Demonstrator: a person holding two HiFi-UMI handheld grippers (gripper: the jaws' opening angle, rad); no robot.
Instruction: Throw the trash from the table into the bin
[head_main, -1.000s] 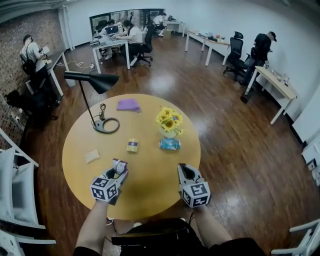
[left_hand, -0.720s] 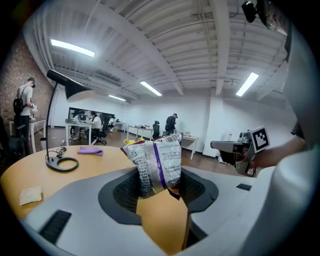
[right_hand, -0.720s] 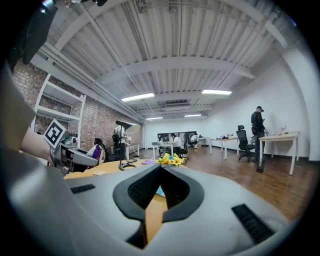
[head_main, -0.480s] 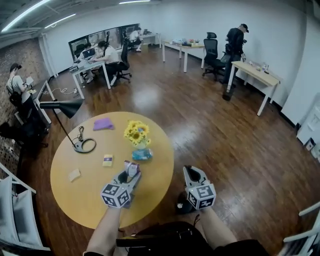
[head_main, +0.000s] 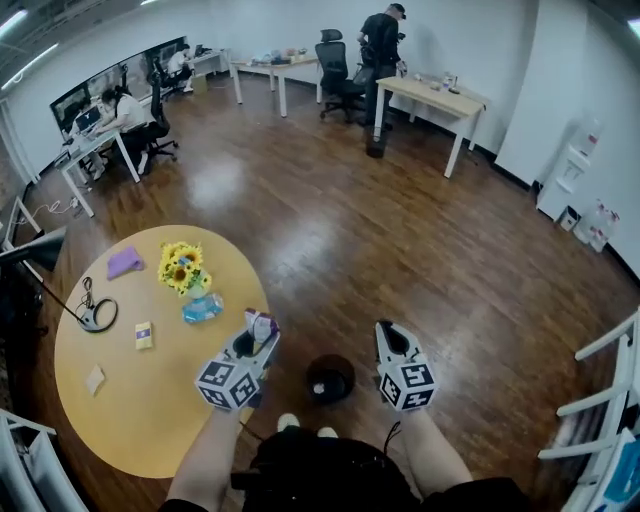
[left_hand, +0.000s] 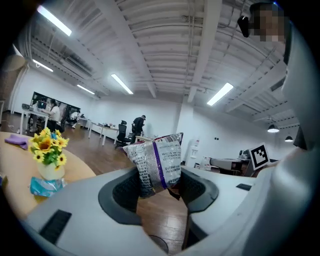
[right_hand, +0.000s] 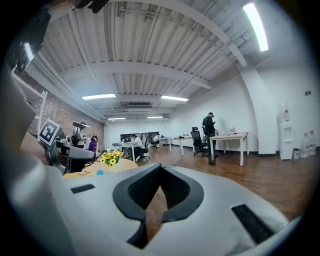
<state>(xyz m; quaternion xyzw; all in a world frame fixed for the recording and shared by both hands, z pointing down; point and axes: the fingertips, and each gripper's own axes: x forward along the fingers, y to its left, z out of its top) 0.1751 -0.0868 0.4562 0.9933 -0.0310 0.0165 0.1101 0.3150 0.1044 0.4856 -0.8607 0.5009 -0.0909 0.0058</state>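
My left gripper (head_main: 256, 338) is clenched on the silver snack wrapper (left_hand: 157, 162) at the round worktop's (head_main: 130, 420) 3 o'clock edge. The black bin (head_main: 330, 378) stands on the floor at this gripper's 4 o'clock. My right gripper (head_main: 391, 338) is clenched and empty.

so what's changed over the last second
Both grippers swung right, from over the table toward the black bin on the floor. The left gripper still clamps the snack wrapper; the right gripper stays shut and empty. Table items unmoved.
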